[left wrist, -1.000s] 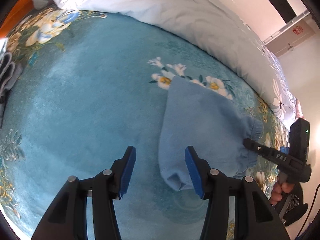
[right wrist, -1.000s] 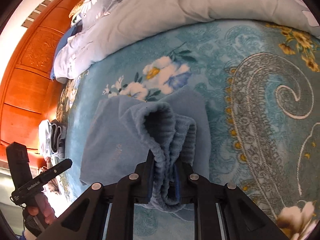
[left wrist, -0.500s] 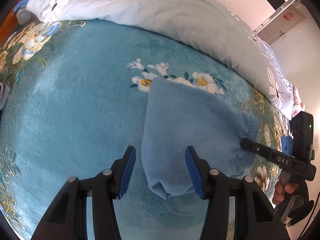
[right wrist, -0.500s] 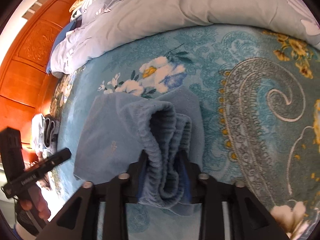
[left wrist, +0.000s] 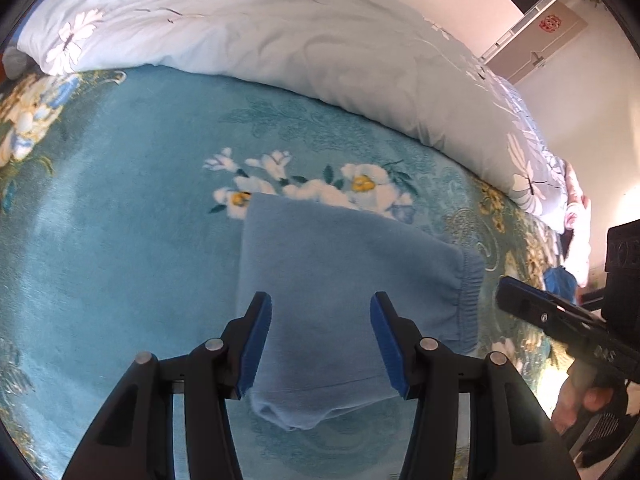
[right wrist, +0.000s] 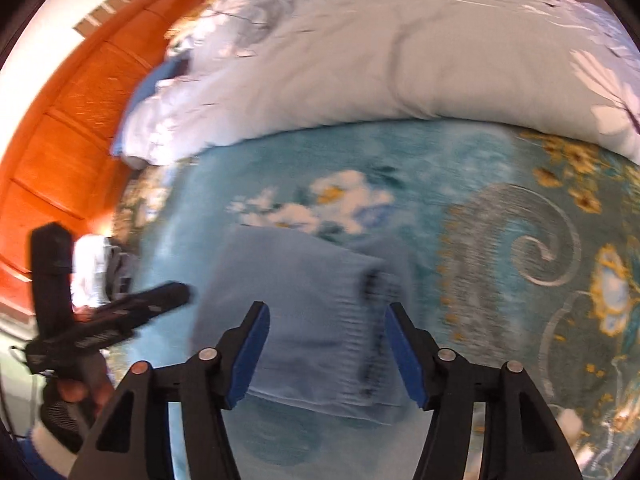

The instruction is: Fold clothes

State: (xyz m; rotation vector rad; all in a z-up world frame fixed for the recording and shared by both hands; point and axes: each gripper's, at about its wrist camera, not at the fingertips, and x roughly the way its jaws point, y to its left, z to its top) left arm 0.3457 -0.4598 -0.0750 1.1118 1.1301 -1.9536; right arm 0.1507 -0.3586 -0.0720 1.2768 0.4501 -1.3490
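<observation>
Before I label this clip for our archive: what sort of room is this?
Most likely a bedroom: a floral blanket covers a bed, a pale duvet is bunched behind it, and an orange wooden headboard stands at one end.

A bed (left wrist: 120, 248) under a teal floral blanket carried folded blue sweatpants (left wrist: 332, 272), with a pale floral quilt (left wrist: 300, 40) bunched behind.

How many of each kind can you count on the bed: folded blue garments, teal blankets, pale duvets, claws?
Folded blue garment: 1
Teal blanket: 1
Pale duvet: 1
Claws: 2, left claw and right claw, both open
Total: 5
</observation>
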